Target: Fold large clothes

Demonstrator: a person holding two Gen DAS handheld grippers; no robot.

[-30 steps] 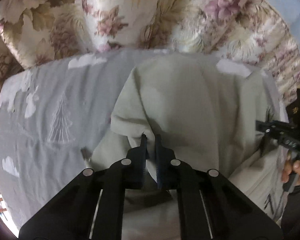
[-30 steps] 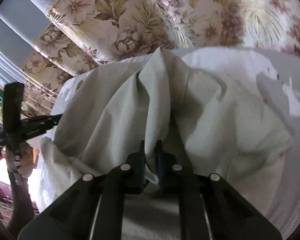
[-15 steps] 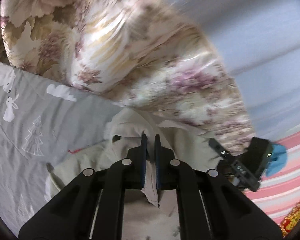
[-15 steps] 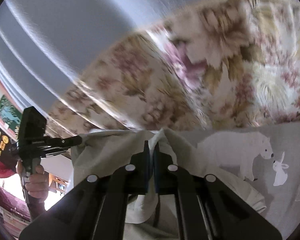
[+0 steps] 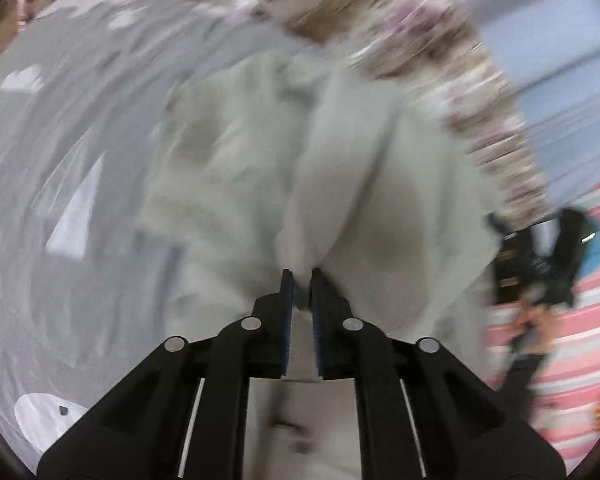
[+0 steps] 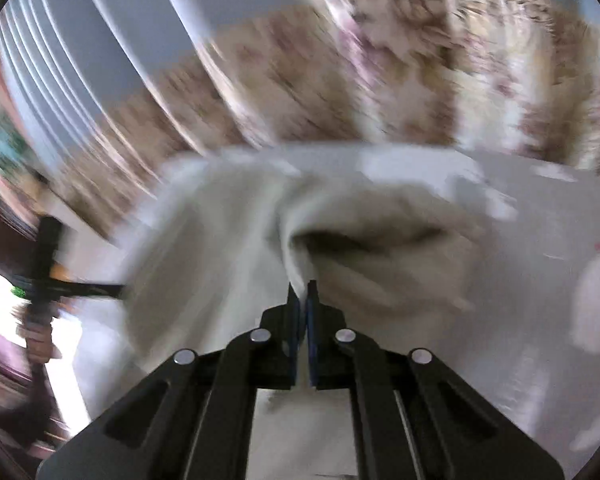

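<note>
While both views are motion-blurred, these facts read clearly:
Left gripper (image 5: pixel 299 276): fingers narrow, pinching a fold of the pale garment (image 5: pixel 380 184).
Right gripper (image 6: pixel 303 289): fingers nearly closed, clamping another fold of the garment (image 6: pixel 228 240).
Garment: bunched on the grey printed bedsheet (image 5: pixel 60 140), before the floral bedding (image 6: pixel 380 80).

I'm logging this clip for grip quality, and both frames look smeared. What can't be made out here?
- Left wrist view: the pale garment is motion-blurred; its type, edges and fold lines are unreadable.
- The right gripper at the frame's right edge is a dark smear.
- Right wrist view: the left gripper is blurred; its jaws are indistinct.
- The grey sheet prints are smeared.
</note>
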